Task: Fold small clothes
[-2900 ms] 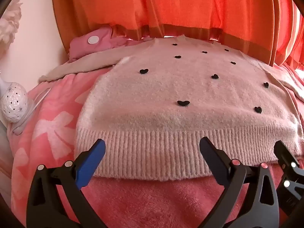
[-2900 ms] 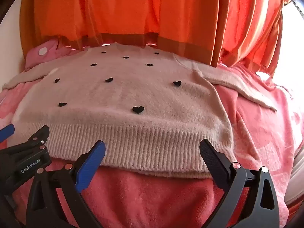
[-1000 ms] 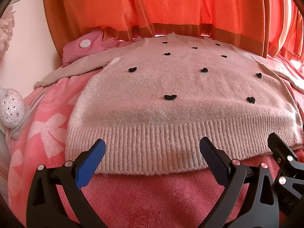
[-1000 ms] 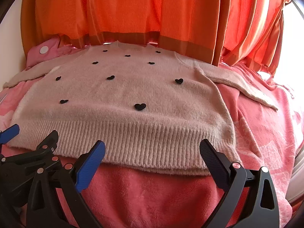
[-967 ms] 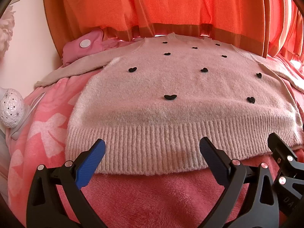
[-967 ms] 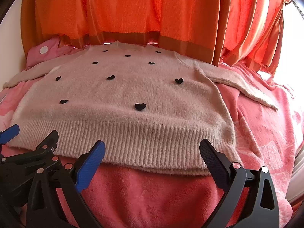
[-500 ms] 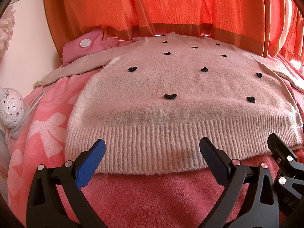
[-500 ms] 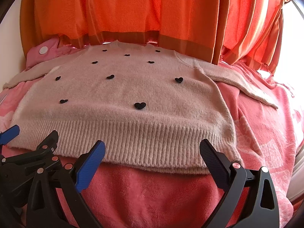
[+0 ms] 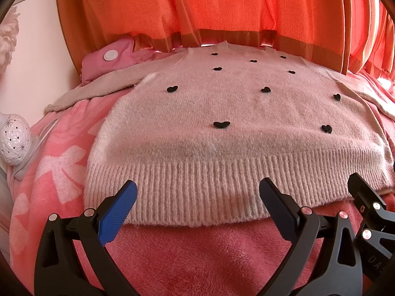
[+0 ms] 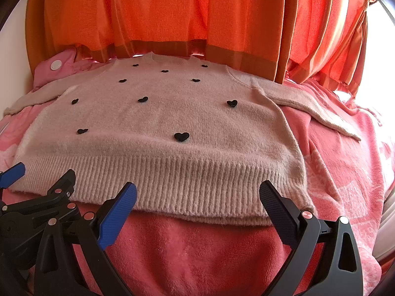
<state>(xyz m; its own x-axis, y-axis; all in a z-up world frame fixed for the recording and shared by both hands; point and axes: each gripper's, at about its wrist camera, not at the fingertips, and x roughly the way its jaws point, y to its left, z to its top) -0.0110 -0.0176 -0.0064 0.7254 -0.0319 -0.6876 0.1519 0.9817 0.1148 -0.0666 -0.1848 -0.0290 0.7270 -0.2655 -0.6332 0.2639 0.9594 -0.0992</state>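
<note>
Lamp (image 9: 14,143): white, patterned, at the far left edge beside the blanket.
Blanket (image 9: 56,172): pink with pale bows, spread under everything.
Left gripper (image 9: 197,198): fingers spread wide, empty, just near of the hem's left part.
Sweater (image 9: 222,113): pale pink with small black hearts, lying flat and face up, sleeves out to both sides, ribbed hem nearest.
Right gripper (image 10: 197,198): fingers spread wide, empty, just near of the hem's right part.
Curtain (image 10: 197,12): orange, hanging beyond the collar.

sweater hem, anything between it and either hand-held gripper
Nothing visible. The left hand-held gripper and right hand-held gripper, both open, hover at the sweater's ribbed hem, with only bare pink blanket below.
</note>
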